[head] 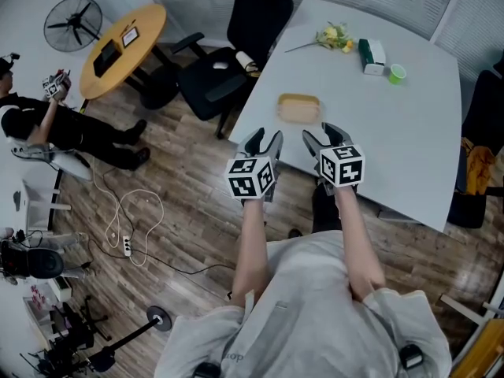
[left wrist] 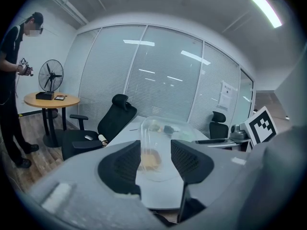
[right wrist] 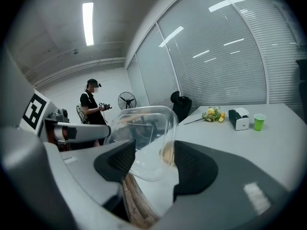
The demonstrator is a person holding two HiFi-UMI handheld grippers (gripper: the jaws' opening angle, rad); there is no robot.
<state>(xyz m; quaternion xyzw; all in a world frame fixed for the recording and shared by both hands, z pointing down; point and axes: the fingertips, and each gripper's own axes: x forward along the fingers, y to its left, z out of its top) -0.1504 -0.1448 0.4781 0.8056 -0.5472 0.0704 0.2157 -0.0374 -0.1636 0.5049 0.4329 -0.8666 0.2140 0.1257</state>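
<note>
Currently both grippers hover at the near edge of the white table (head: pixel 409 132), and both are empty. The left gripper (head: pixel 264 136) has its jaws well apart with nothing between the pads. The right gripper (head: pixel 319 132) is also spread wide and grips nothing. The clear plastic box (head: pixel 299 109), with something tan inside, lies on the table just ahead of them. In each gripper view it shows in the gap between the jaws, but the head view tells us that it is apart from the fingertips.

We judge that the step in hand is the approach to this box. To do it well, we should leave the jaws wide, come in low and level with the table top, and take the box by two opposite walls, not by the thin rim. Such plastic probably bends and slips easily, so we should close softly.

Some things we cannot make out: what the tan content is, whether the box has a lid, and where its clear walls really end. The wide-angle lenses also bend its shape. In the head view, the grippers cover part of the near table edge.
</note>
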